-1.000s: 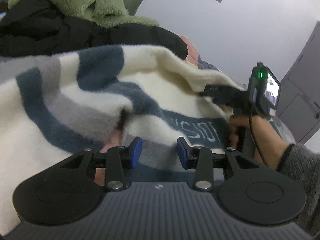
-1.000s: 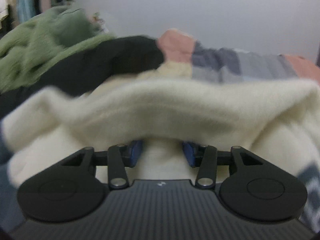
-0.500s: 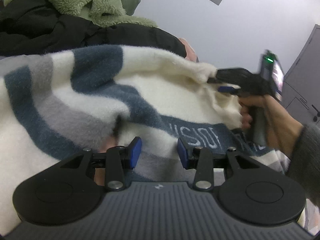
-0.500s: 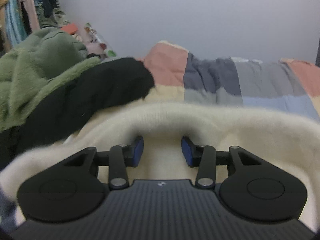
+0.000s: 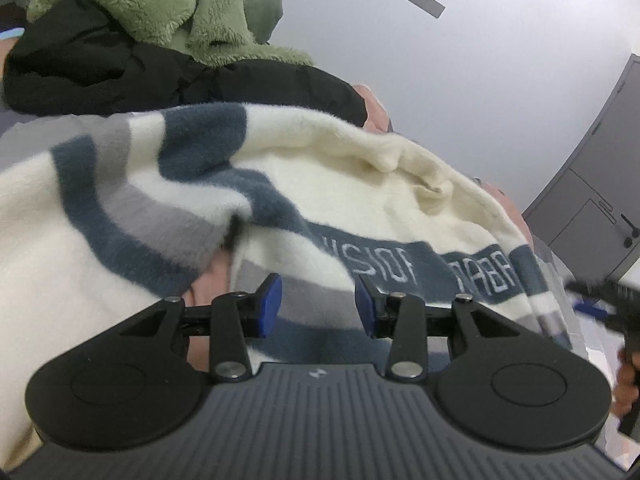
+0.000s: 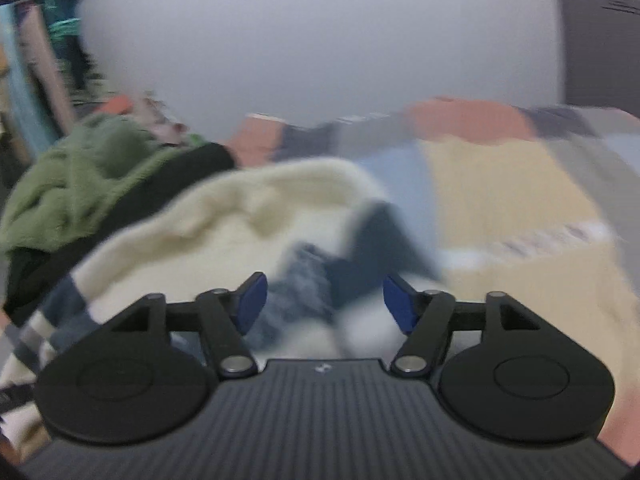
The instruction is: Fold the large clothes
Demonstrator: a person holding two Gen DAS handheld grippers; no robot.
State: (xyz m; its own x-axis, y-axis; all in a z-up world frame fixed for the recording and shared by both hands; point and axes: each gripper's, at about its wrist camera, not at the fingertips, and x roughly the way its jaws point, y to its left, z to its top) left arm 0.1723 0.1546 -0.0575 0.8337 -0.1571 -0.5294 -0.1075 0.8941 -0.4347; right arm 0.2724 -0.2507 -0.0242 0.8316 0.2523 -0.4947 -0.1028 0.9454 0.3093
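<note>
Pale grey walls [image 5: 500, 80] were seen behind a bed [image 6: 520, 184] covered with a patchwork quilt of orange, yellow, blue and grey, and grey cabinet doors [image 5: 592, 200] stood at the right edge of the left wrist view. Open quilt was left free on the right of the bed, past the clothing.

A cream fleece garment [image 5: 340, 184] with navy and grey stripes and a lettered navy band was spread across the near part of the bed, its cream upper edge rumpled and folded over. Behind it a black garment [image 5: 120, 72] was heaped, with a green fleece [image 5: 152, 4] piled on top of that.

The left tool [image 5: 318, 306] was held low over the striped cloth, angled downward, its blue pads partly apart; whether cloth was pinched between them could not be told, though no cloth was seen between the pads.

The right tool [image 6: 324, 302] was shown in a heavily blurred view, pointed down toward the garment's right end, and it also showed at the right edge of the left wrist view. Its jaws had just been opening and stood wide, released, with blurred navy and cream cloth seen beyond the gap but not pressed by the pads.

A hand [image 5: 626, 380] was glimpsed at the right edge of the left wrist view, wrapped around a dark handle.
</note>
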